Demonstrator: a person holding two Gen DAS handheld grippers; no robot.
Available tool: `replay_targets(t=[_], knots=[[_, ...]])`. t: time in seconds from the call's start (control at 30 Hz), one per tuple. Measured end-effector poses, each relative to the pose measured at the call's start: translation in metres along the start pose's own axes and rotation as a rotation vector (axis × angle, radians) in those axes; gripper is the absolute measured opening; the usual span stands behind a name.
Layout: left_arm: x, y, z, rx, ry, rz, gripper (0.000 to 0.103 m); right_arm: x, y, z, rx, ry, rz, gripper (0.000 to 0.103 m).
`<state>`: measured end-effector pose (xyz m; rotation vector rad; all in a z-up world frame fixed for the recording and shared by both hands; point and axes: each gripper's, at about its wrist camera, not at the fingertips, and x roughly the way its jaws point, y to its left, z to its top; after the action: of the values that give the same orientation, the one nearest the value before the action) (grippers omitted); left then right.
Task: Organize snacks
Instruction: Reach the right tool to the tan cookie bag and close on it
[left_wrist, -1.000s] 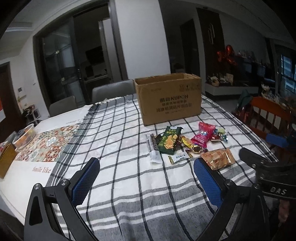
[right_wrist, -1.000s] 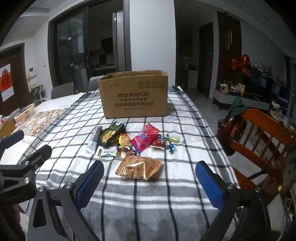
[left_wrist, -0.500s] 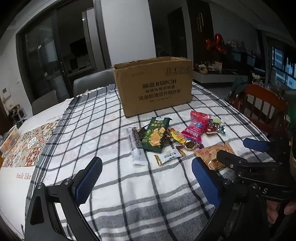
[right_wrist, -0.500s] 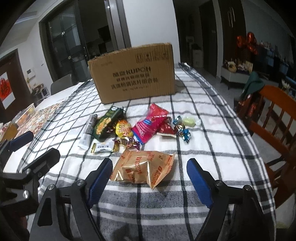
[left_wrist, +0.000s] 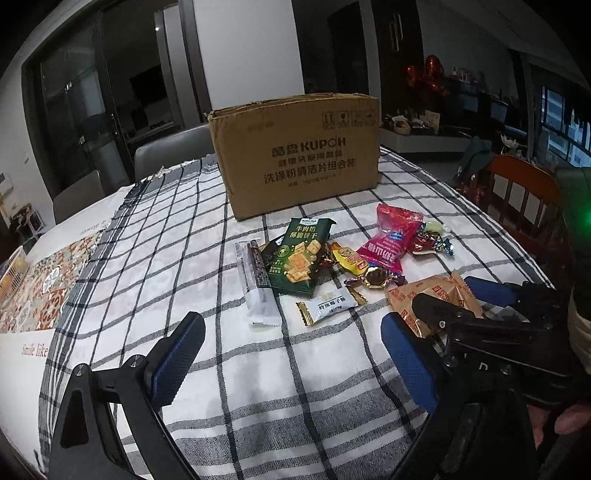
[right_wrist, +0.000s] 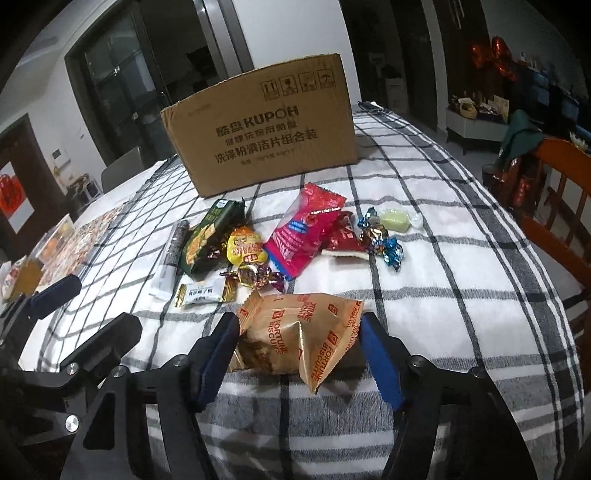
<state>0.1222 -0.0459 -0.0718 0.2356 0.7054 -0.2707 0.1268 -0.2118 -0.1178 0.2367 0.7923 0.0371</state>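
Note:
An orange Fortune Biscuits bag (right_wrist: 303, 332) lies on the checked tablecloth between the blue pads of my right gripper (right_wrist: 299, 354); the jaws stand on both sides of it and touch its edges without squeezing it. The bag shows in the left wrist view (left_wrist: 436, 295) too. Beyond it lie a green cracker pack (right_wrist: 207, 236), a red packet (right_wrist: 303, 229), a white stick pack (left_wrist: 255, 280) and several wrapped candies. A brown cardboard box (right_wrist: 266, 125) stands behind them. My left gripper (left_wrist: 291, 358) is open and empty over the cloth, left of the bag.
A wooden chair (right_wrist: 554, 192) stands at the table's right edge. A patterned mat (left_wrist: 40, 288) and a small basket (left_wrist: 13, 266) lie at the far left. Grey chairs (left_wrist: 170, 151) stand behind the table.
Both grippers have moved forward and lower toward the snacks. My right gripper has narrowed and come around the orange biscuit bag.

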Motion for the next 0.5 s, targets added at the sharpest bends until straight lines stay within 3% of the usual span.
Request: replay_targets(t=[0.1, 0.3, 0.5], knots=[[0.0019, 0.0005, -0.0010, 0.002, 0.007, 0.001, 0.097, 0.0019, 0.0021, 0.0006, -0.017, -0.004, -0.007, 0.065], [-0.0004, 0.0001, -0.0019, 0.005, 0.011, -0.001, 0.097, 0.0035, 0.0050, -0.0006, -0.055, -0.008, -0.002, 0.051], [-0.0002, -0.0001, 0.0004, 0.000, 0.027, -0.018, 0.097, -0.0035, 0.0039, -0.0013, -0.060, -0.018, 0.005, 0.045]])
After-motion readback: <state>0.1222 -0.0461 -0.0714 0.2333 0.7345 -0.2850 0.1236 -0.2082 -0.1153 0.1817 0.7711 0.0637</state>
